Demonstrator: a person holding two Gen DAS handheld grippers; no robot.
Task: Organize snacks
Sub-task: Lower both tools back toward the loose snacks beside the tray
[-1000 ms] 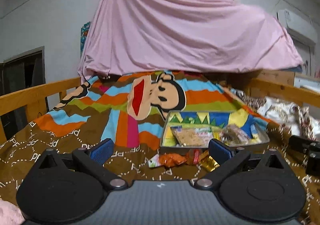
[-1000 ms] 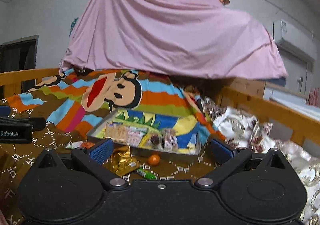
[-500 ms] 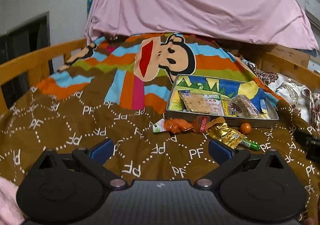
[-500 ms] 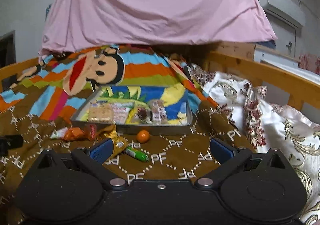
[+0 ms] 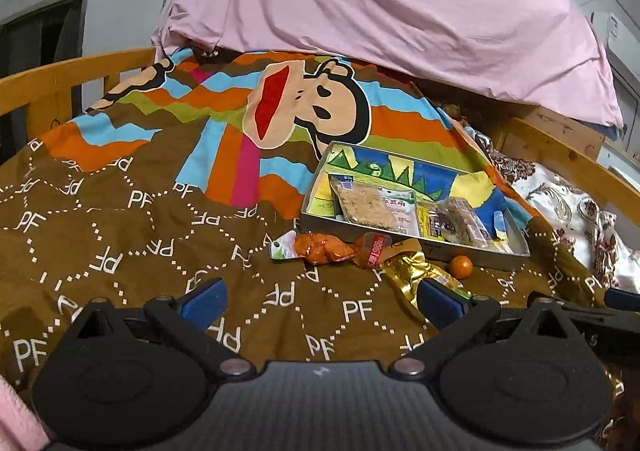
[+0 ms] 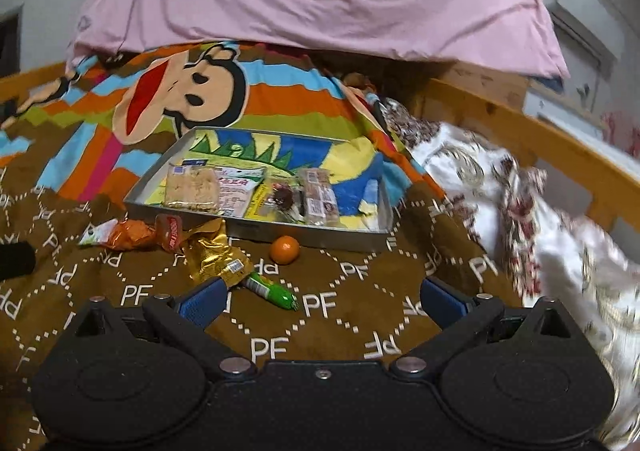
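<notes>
A metal tray [image 5: 472, 249] [image 6: 320, 237] with a cartoon-printed bottom lies on the brown bedspread and holds several wrapped snacks. In front of it lie an orange packet [image 5: 322, 249] [image 6: 128, 235], a red-labelled packet [image 5: 374, 249] [image 6: 171, 237], a gold packet [image 5: 412, 275] [image 6: 210, 257], a small orange [image 5: 460, 266] [image 6: 285, 249] and a green stick [image 6: 272, 291]. My left gripper [image 5: 320, 299] is open and empty, short of the loose snacks. My right gripper [image 6: 320, 299] is open and empty, just before the green stick.
A wooden bed rail [image 5: 72, 71] [image 6: 520, 131] runs round the bed. A pink sheet [image 5: 380, 3] hangs at the back. A floral pillow [image 6: 540, 219] lies to the right of the tray. The right gripper's black body [image 5: 580, 315] shows at the left view's right edge.
Both grippers have tilted down and moved closer to the tray; the loose snacks now show fully. Both stay open and empty.
</notes>
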